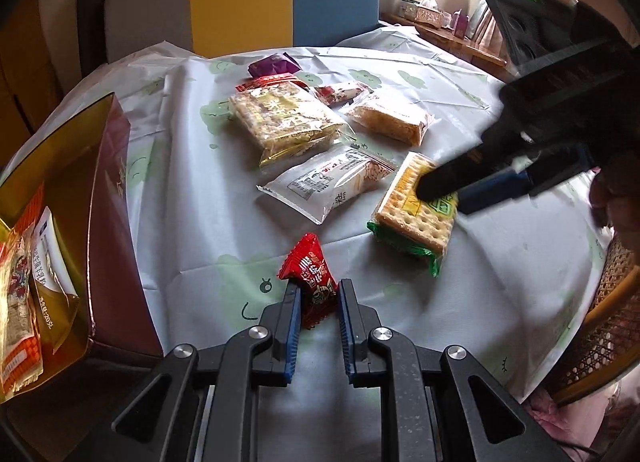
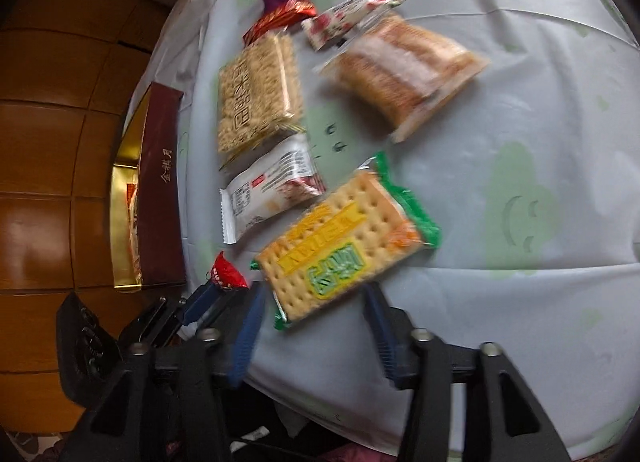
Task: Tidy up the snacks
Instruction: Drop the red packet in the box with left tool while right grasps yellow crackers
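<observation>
Left gripper: jaws narrow, pads clamped on a small red candy packet, held just above the tablecloth near the table's front edge. Right gripper: jaws spread wide, straddling the near end of the green-edged cracker pack; the blurred picture does not show the pads pressing on it.

The cracker pack lies flat, right of centre. A white wrapped cake sits just beside it, touching or nearly so. Behind lie a gold rice-crisp pack, a clear-wrapped pastry, a small red-and-white bar and a purple packet, closely grouped.

The maroon box, gold inside, stands at the table's left edge and holds several packets. Bare cloth lies between box and snacks, and to the right of the cracker pack.
</observation>
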Demonstrator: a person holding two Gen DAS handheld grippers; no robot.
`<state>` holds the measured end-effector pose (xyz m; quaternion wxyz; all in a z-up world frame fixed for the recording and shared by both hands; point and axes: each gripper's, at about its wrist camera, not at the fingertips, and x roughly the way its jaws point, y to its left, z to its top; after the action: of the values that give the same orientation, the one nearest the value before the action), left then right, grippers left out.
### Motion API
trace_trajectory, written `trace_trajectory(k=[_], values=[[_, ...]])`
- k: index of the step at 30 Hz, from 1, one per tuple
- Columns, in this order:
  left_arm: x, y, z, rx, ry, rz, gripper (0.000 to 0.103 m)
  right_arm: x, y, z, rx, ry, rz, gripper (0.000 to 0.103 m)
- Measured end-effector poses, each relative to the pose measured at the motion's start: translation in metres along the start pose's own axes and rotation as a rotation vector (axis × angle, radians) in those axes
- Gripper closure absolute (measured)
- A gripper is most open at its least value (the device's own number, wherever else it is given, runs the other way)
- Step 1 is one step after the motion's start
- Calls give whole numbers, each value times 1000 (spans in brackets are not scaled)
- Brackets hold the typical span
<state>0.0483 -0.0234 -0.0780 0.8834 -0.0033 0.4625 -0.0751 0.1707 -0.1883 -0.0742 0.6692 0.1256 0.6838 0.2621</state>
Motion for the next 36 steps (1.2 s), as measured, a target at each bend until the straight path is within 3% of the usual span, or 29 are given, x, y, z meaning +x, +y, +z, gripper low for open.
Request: trace_trajectory(k=[5, 10, 14, 21, 25, 27, 31, 33, 36], values=[[0, 4, -1, -20, -7, -19, 85, -5, 23, 12, -6, -149, -178, 33], [-1, 5, -2, -23, -14, -23, 85, 7, 47, 18, -78, -179, -396, 31], [-1, 6, -2, -30, -16, -29, 85, 27, 70, 11, -190, -172, -519, 32], [0, 6, -1, -32, -12, -30, 85, 31, 81, -10, -424, -129, -574, 58], [0, 5, -1, -28, -13, -23, 85, 23, 64, -17, -498, -118, -550, 58], [1, 6, -1, -32, -13, -30, 85, 22, 58, -20, -506, -112, -555, 51], [-1, 6, 0, -34, -19, -26, 86, 20, 43, -20, -499, -121, -581, 44], [-3, 5, 0, -26, -28, -15, 86, 27, 37, -28, -515, -121, -638, 41], [-7, 10, 2, -50, -40, -19, 86, 20, 30, -30, -479, -145, -593, 43]])
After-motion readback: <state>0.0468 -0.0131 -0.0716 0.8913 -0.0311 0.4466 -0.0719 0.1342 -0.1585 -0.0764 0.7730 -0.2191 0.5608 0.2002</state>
